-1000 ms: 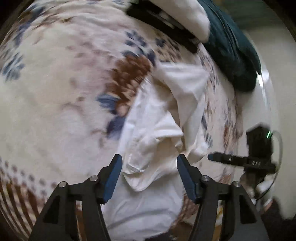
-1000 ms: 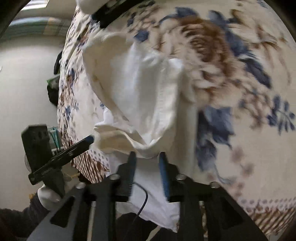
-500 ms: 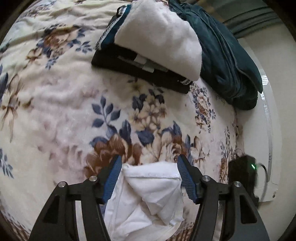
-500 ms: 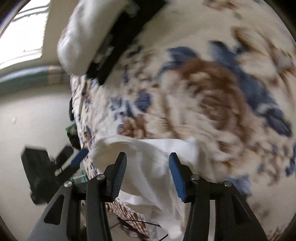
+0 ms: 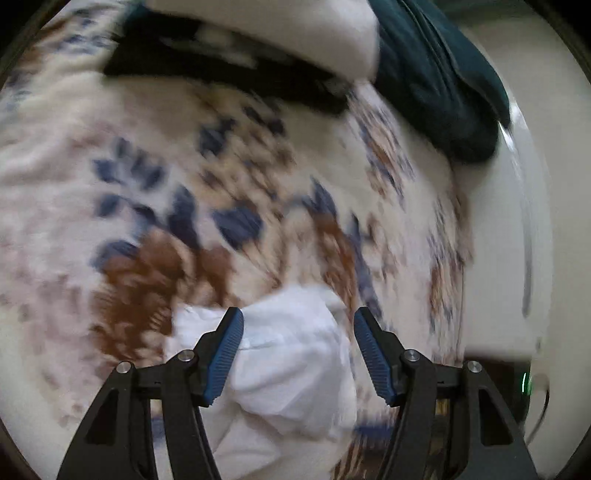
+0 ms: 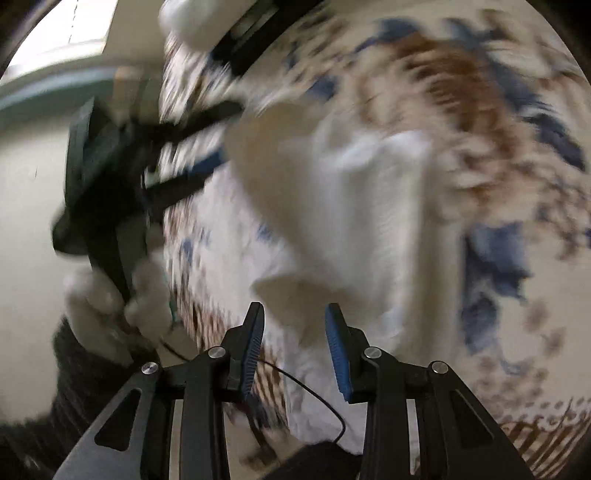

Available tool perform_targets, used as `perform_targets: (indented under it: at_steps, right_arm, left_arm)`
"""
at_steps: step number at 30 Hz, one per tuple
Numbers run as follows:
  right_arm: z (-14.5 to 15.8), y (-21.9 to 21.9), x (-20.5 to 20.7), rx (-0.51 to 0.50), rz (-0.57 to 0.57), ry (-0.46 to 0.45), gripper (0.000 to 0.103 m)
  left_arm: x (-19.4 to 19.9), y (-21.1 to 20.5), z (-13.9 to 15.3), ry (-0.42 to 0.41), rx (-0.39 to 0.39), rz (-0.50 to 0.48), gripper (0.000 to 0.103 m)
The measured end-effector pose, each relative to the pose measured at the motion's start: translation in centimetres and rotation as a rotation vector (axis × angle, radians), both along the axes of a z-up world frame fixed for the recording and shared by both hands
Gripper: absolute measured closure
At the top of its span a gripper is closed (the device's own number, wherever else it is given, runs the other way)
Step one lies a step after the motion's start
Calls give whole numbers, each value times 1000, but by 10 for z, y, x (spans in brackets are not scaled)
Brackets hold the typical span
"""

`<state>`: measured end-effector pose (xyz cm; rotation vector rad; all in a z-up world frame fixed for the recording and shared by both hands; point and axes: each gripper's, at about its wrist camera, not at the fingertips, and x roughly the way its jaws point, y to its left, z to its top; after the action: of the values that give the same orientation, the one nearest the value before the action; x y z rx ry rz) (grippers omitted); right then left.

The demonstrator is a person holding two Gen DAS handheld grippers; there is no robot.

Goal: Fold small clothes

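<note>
— Lying crumpled on the flowered bed cover (image 5: 110, 155), the white garment (image 5: 291, 362) sits at the near edge, bunched and not yet flat. Is either claw gripping it?

— Doesn't look so. The left claw (image 5: 295, 354) stands apart, its blue pads either side of the cloth's top hump with gaps showing. The right claw (image 6: 293, 347) is narrower but also apart, with a loose fold just beyond its tips.

— Why hover like that?

— My guess: both are lining up on edges so the piece can be spread before folding. A gloved hand (image 6: 110, 295) holds the other tool at the left in the right view.

— And further out?

— A folded stack, white fleece (image 5: 266, 29) on something black, lies at the far side, a dark teal bundle (image 5: 436, 81) to its right; probably finished items kept clear.

— Changed from a moment ago?

— A second back the left view sat over the whole spread garment; now it sees only the top of it, lower in frame, heavily blurred.
</note>
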<state>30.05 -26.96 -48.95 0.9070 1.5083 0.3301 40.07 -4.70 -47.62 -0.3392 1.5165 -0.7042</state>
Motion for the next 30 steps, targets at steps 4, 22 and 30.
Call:
perform_targets:
  at_steps: [4,22,30]
  right_arm:
    - [3,-35,-1,-30,-132,4,63]
    - [-9,30,23,-141,59,-22,96]
    - [17,14,9,-256,42,-57,57]
  left_arm:
    - [-48,4,-8,-16,52,-201,43]
    - [-93,78,39,-101,116,93,43]
    - [-69,-18,51,-348,303,-326,43]
